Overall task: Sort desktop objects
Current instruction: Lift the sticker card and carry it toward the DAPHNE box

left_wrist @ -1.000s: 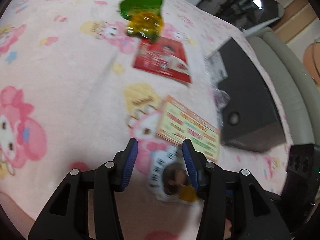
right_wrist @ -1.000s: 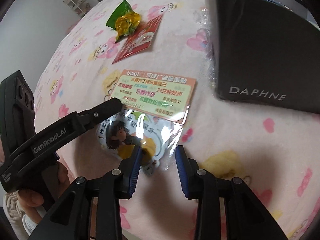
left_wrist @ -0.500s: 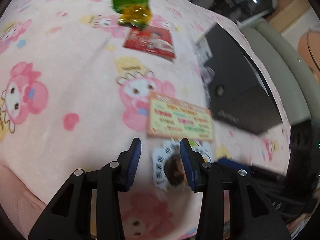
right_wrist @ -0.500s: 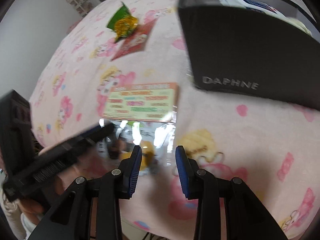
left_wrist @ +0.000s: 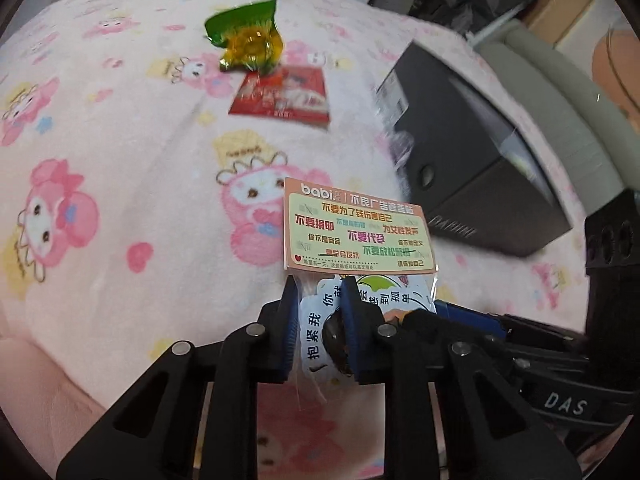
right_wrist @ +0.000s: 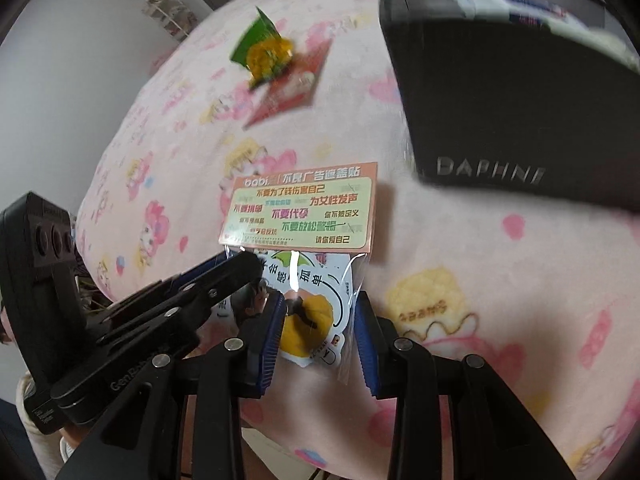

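Pink blanket [left_wrist: 120, 184] — sticker pack [left_wrist: 356, 236] now off it, left gripper [left_wrist: 318, 312] closing on it — right gripper [right_wrist: 318, 332] narrowly agape.

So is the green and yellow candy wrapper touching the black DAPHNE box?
Apart. The left wrist view shows the candy wrapper and box separated by pink blanket.
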Tool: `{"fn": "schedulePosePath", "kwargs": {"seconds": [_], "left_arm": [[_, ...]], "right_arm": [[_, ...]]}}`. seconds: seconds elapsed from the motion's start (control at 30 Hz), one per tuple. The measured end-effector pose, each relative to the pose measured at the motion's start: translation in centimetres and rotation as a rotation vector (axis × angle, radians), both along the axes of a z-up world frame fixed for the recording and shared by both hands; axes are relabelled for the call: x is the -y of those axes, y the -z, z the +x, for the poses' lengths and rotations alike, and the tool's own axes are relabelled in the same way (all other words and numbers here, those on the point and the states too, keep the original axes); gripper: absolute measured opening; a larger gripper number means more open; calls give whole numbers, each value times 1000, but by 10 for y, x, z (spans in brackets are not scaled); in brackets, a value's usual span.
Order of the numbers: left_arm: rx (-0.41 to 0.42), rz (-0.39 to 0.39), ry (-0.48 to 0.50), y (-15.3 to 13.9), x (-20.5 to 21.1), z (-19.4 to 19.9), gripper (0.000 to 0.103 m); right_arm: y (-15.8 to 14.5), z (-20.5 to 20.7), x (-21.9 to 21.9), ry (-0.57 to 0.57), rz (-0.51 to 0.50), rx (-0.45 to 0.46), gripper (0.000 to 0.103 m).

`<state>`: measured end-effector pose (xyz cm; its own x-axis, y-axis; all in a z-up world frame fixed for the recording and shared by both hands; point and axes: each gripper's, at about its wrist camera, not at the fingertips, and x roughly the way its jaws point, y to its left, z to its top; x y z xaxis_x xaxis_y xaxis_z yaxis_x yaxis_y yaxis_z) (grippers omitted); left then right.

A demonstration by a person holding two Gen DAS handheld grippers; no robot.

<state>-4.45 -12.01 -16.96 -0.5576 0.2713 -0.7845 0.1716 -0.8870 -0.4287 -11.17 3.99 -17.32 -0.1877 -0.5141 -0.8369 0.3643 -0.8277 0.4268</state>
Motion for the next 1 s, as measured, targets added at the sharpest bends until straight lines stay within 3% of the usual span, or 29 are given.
{"fn": "schedulePosePath", "kwargs": {"seconds": [0.27, 0.4, 0.53, 0.73, 1.0], "left_arm": [[-154, -15, 19, -77, -18, -2, 19], [-204, -23, 90, -107, -43, -26, 19], [-223, -40, 173, -123, -85, -61, 19], [-213, -53, 279, -124, -163, -122, 19], [-130, -97, 337, -87, -235, -180, 19]], "right_arm": [[-74, 8, -24, 15, -101, -137, 31], [-104, 0, -51, 68, -145, -197, 31], [-120, -15, -88, 137, -127, -254, 31], [-120, -58, -158, 255, -67, -291, 31], [-90, -115, -221, 350, 32, -279, 31]]}}
